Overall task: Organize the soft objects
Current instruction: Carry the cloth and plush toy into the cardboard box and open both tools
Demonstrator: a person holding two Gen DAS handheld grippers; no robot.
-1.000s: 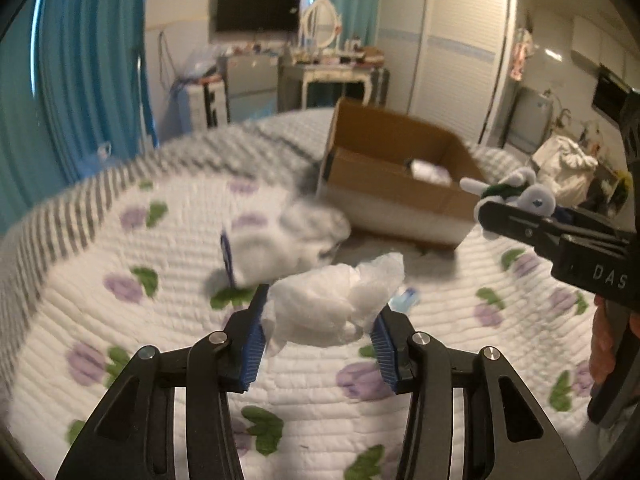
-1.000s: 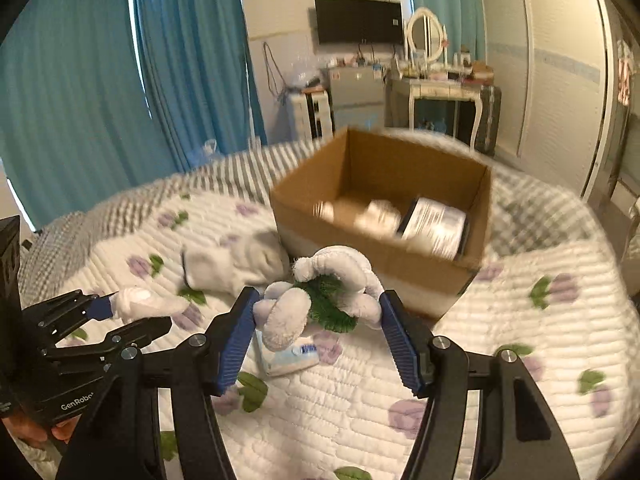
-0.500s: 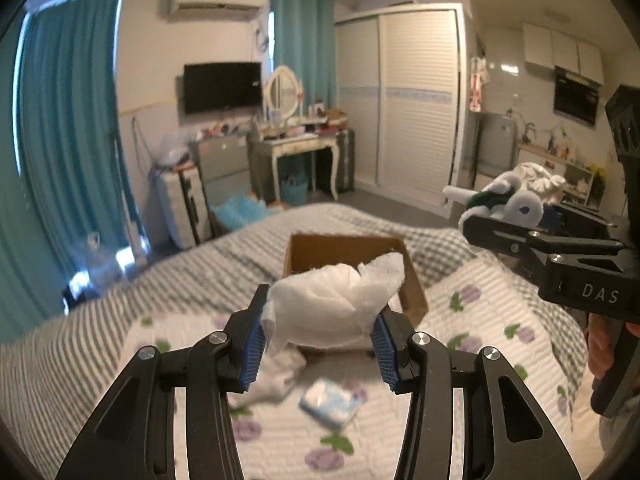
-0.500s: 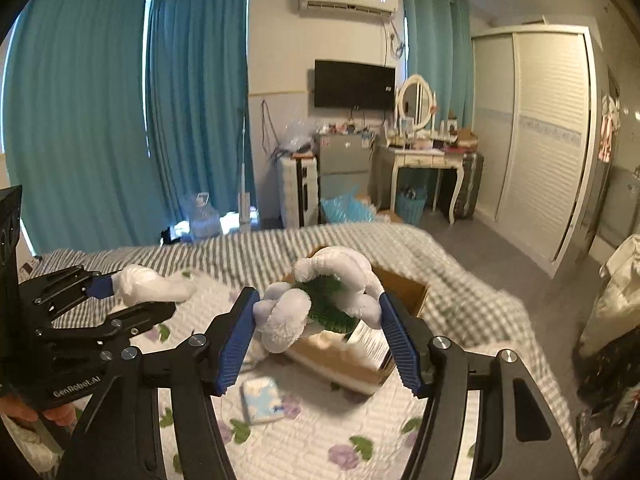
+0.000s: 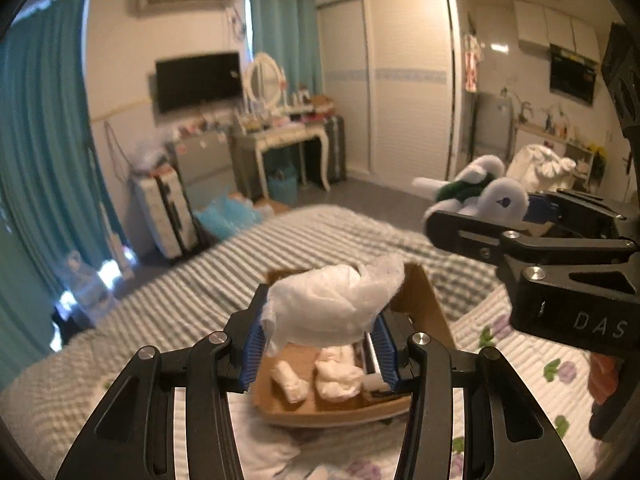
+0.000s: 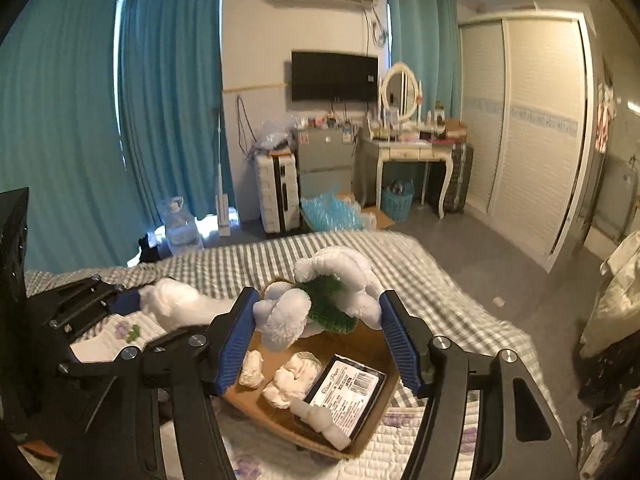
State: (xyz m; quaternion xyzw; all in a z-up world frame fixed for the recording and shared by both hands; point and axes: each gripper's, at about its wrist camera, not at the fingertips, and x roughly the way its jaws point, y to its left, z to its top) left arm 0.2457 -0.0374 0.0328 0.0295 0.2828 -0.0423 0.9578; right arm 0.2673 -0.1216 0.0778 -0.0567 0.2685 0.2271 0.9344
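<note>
My left gripper (image 5: 320, 344) is shut on a white crumpled soft bundle (image 5: 332, 304) and holds it above the open cardboard box (image 5: 430, 304) on the bed. My right gripper (image 6: 316, 340) is shut on a white plush toy with a green middle (image 6: 324, 300), also above the box (image 6: 276, 412). The box holds several white soft pieces (image 6: 288, 380) and a black flat packet (image 6: 344, 388). Each gripper shows in the other's view: the right one (image 5: 532, 208) with the plush (image 5: 480, 192), the left one (image 6: 132, 304) with the bundle (image 6: 180, 308).
The box sits on a bed with a floral quilt (image 5: 552, 376) and a striped grey blanket (image 6: 432, 280). Beyond the bed are teal curtains (image 6: 80, 120), a suitcase (image 6: 278, 192), a dressing table (image 6: 408, 152) and a white wardrobe (image 6: 532, 132).
Both grippers have risen well above the bed and moved over the box, each still holding its item. The views now look down into the box from higher up.
</note>
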